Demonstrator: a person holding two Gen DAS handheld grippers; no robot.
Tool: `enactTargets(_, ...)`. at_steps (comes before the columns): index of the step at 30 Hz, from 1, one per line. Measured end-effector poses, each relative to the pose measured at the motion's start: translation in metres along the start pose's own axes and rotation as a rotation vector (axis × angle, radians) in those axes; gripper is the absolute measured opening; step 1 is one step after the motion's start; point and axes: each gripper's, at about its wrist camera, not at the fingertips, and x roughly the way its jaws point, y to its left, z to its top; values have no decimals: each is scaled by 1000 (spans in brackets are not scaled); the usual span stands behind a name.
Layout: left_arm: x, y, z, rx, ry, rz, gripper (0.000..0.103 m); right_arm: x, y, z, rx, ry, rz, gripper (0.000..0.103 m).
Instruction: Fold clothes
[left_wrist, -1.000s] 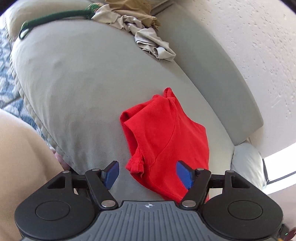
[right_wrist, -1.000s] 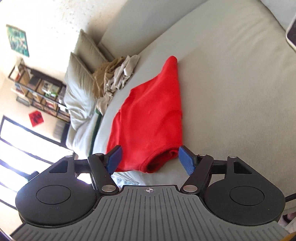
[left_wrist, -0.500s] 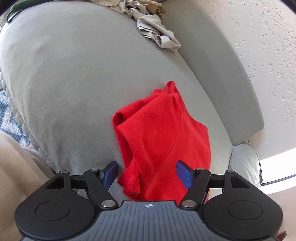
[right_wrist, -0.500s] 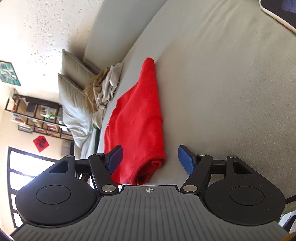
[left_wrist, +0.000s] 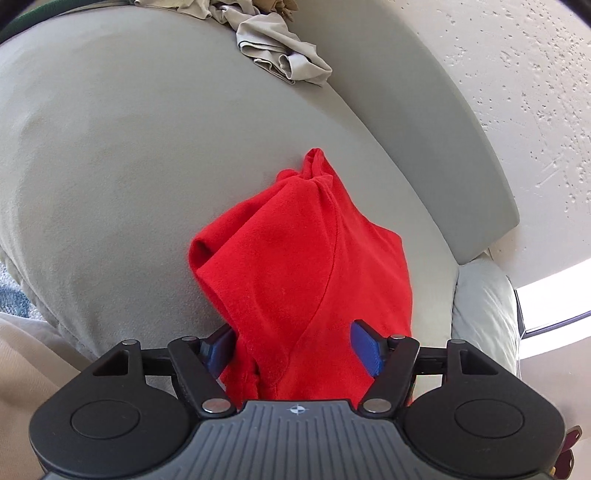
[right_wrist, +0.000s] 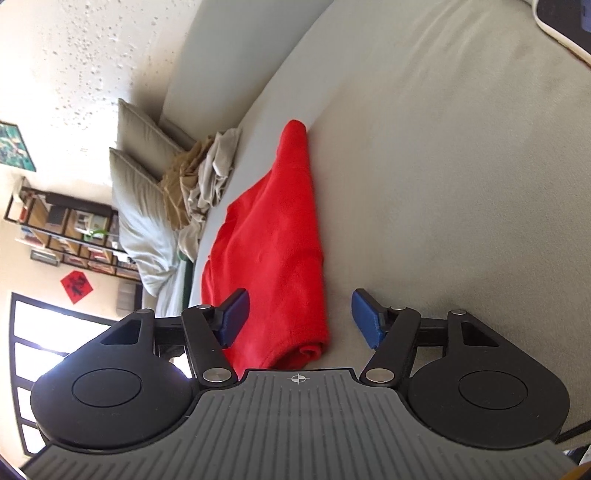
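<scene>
Red soft shirt (left_wrist: 303, 273) lay partly folded but bunched on grey couch cushion (left_wrist: 110, 166), with left gripper (left_wrist: 293, 349) and right gripper (right_wrist: 297, 317) both wide open, holding nothing, and crumpled beige clothes pile (left_wrist: 280, 62) left unfolded farther back.

The shirt's (left_wrist: 295, 266) near end lies hidden under the left gripper (left_wrist: 293, 349). The right gripper (right_wrist: 299, 317) covers its hem. A dark device (right_wrist: 565, 26) is cut off at the top corner.
</scene>
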Motion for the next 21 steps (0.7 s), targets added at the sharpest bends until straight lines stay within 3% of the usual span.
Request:
enactTargets(6, 13, 1, 11, -24, 28, -66, 57, 33, 2, 20, -23, 44, 6, 50)
enactTargets(14, 33, 1, 24, -55, 58, -156, 59, 84, 4, 52, 3, 95, 56, 49)
enactTargets(18, 38, -5, 26, -43, 37, -146, 60, 111, 8, 65, -3, 81, 64, 49)
enactTargets(20, 37, -17, 25, 21, 28, -84, 46, 119, 15, 67, -16, 68, 46, 48)
enactTargets(21, 35, -24, 24, 63, 20, -51, 24, 121, 19, 66, -32, 60, 13, 38)
